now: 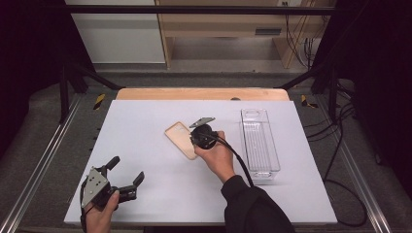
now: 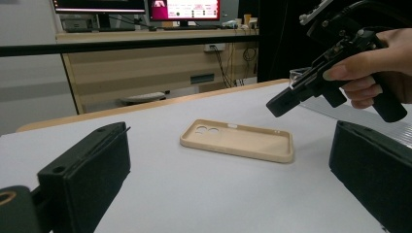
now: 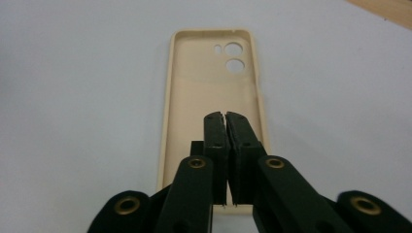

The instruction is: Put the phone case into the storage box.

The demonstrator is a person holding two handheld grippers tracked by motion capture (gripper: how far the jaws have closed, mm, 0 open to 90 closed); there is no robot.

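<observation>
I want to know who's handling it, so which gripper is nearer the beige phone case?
Right. The right gripper is shut with nothing between its jaws, poised directly over the phone case. The left gripper is open, well off toward the table's near left corner.

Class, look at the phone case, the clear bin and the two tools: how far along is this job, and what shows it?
Early stage. Done: nothing is packed; the clear bin looks empty. In hand: the right tool, jaws shut with nothing between them, hangs over the beige phone case, which lies open side up on the table; contact cannot be told. The left tool waits open. Left: probably grasping the case and moving it, perhaps to the bin.
</observation>
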